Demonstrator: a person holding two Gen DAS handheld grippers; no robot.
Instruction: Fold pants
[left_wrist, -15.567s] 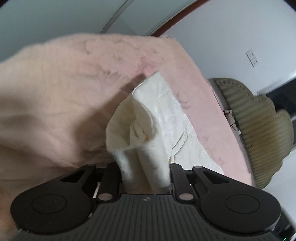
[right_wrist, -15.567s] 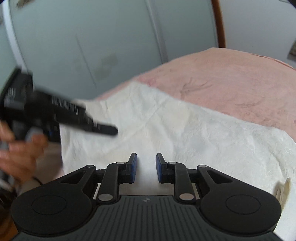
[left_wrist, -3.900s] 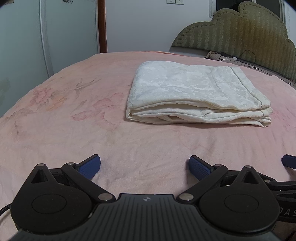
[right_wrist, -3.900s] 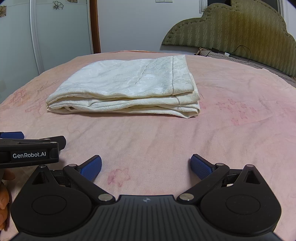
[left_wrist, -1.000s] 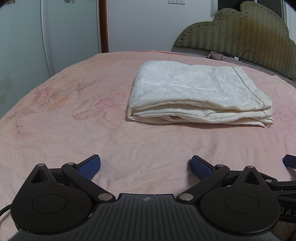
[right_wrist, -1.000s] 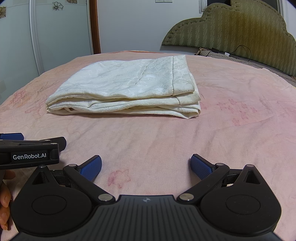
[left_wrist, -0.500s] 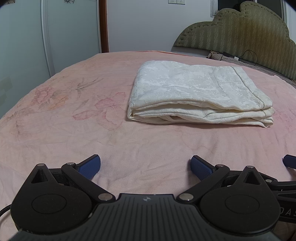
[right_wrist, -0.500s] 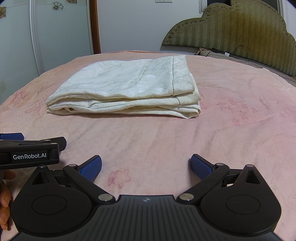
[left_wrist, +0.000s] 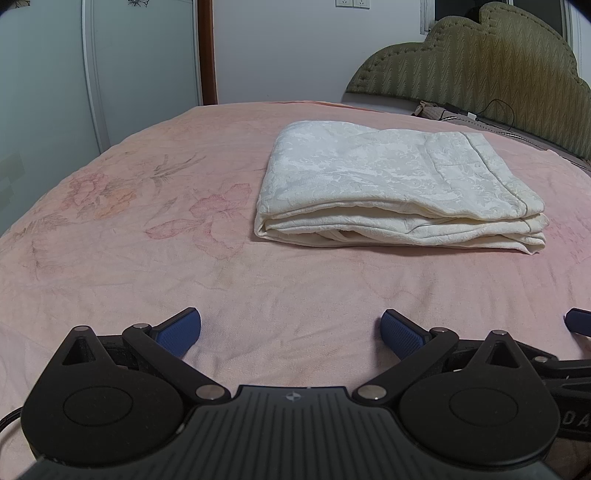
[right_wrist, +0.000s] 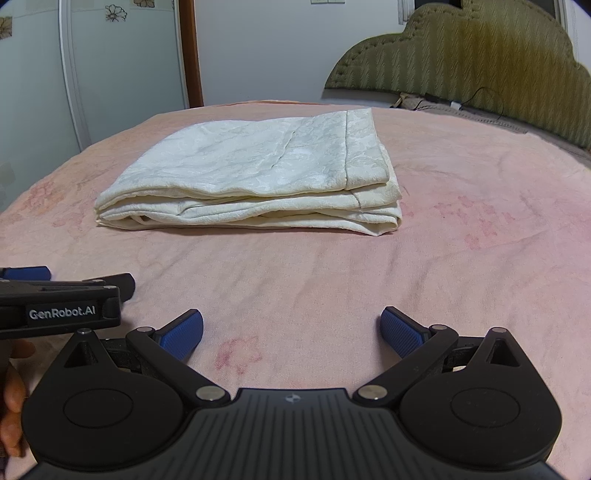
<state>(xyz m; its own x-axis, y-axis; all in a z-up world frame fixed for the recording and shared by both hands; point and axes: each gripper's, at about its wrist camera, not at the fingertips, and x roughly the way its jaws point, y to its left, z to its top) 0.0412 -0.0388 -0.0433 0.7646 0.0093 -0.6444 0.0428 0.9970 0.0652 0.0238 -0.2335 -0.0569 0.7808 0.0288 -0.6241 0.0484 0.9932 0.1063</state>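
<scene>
The cream pants (left_wrist: 391, 184) lie folded into a flat rectangular stack on the pink bedspread (left_wrist: 147, 258), ahead of both grippers; they also show in the right wrist view (right_wrist: 258, 177). My left gripper (left_wrist: 290, 330) is wide open and empty, low over the bedspread, well short of the pants. My right gripper (right_wrist: 291, 330) is wide open and empty, also short of the pants. The left gripper's body (right_wrist: 62, 299) shows at the left edge of the right wrist view. One blue fingertip (left_wrist: 578, 321) of the right gripper shows at the right edge of the left wrist view.
A green padded headboard (left_wrist: 480, 62) stands at the back right, with cables (left_wrist: 476, 118) and small items at its foot. White wardrobe doors (left_wrist: 140, 66) and a brown door frame (left_wrist: 207, 51) stand at the back left. The bed edge curves away on the left.
Nothing has visibly changed in the last second. Much earlier the left gripper held the pants cloth; now both grippers are open and drawn back from the folded stack.
</scene>
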